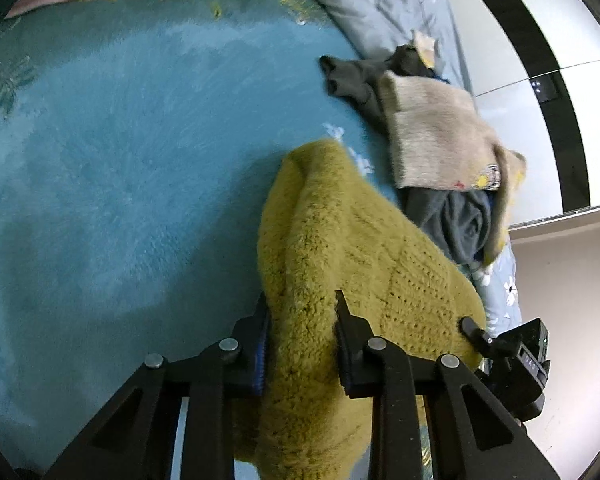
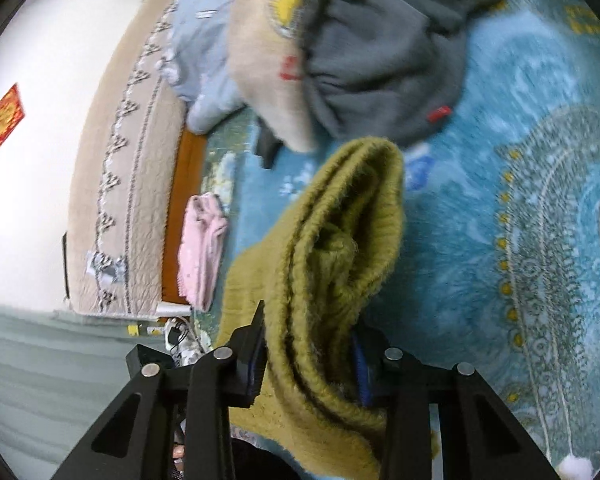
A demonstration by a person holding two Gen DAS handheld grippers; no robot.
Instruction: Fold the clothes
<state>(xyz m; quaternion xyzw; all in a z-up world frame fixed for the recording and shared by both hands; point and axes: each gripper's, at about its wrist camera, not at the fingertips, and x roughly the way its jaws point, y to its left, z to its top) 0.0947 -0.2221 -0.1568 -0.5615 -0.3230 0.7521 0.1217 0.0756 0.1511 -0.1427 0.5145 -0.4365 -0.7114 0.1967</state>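
Blue patterned rug (image 1: 100, 160) fills both views; a grey quilt (image 1: 380, 4) lies along its edge; a heap of grey and beige clothes (image 1: 436, 136) rests near it; an olive sweater (image 1: 340, 248) hangs bunched above the rug, pinched in the left gripper (image 1: 300, 320) and the right gripper (image 2: 312, 344), jaws narrowed on its knit; folded pink cloth (image 2: 202, 248) lies apart.

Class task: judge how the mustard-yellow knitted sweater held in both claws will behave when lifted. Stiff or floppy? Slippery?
The yellow sweater probably flops: it droops in folds from the left claw and bunches in the right claw. Its fuzzy, thick knit likely grips the pads rather than slipping. It looks bulky, so perhaps moderately heavy.
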